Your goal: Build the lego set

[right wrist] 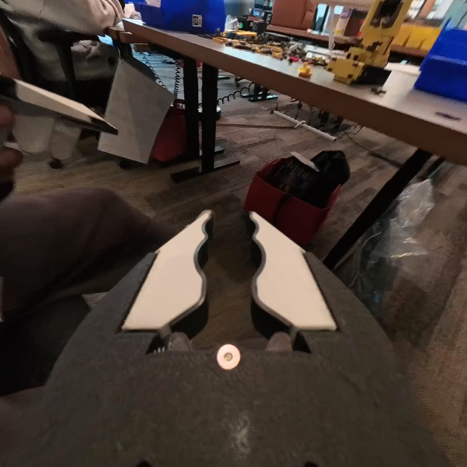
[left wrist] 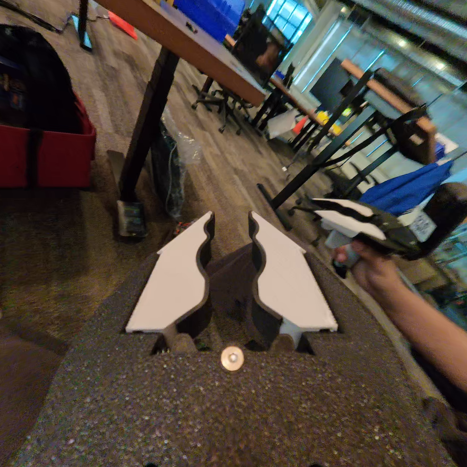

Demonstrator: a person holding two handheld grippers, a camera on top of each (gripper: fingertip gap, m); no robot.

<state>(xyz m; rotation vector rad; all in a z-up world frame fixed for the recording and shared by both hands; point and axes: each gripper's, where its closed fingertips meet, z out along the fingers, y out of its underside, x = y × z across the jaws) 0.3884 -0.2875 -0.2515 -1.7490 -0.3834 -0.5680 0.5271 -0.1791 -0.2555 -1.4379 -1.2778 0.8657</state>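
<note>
My left gripper [left wrist: 231, 217] is open and empty, held above the carpet and pointing under a wooden table [left wrist: 202, 50]. The table's black leg [left wrist: 149, 121] stands just left of its fingers. My right gripper [right wrist: 231, 216] is open and empty, held low over the floor. It points toward a red fabric bin [right wrist: 290, 209] that holds dark things. The right gripper also shows in the left wrist view [left wrist: 318, 207] at the right, held in a hand [left wrist: 366, 267]. The left gripper's white finger [right wrist: 58, 106] shows at the left of the right wrist view. A dark sleeve [right wrist: 63, 240] lies below it.
A red bin with a black backpack [left wrist: 48, 156] stands at the left. Clear plastic wrap [left wrist: 182, 146] lies by the table leg. Yellow brick models [right wrist: 364, 50], a small yellow duck [right wrist: 305, 69] and blue bins [right wrist: 444, 65] sit on the table top. A power strip [right wrist: 303, 125] and cables lie underneath. Tip to tip, the grippers are about 20 cm apart.
</note>
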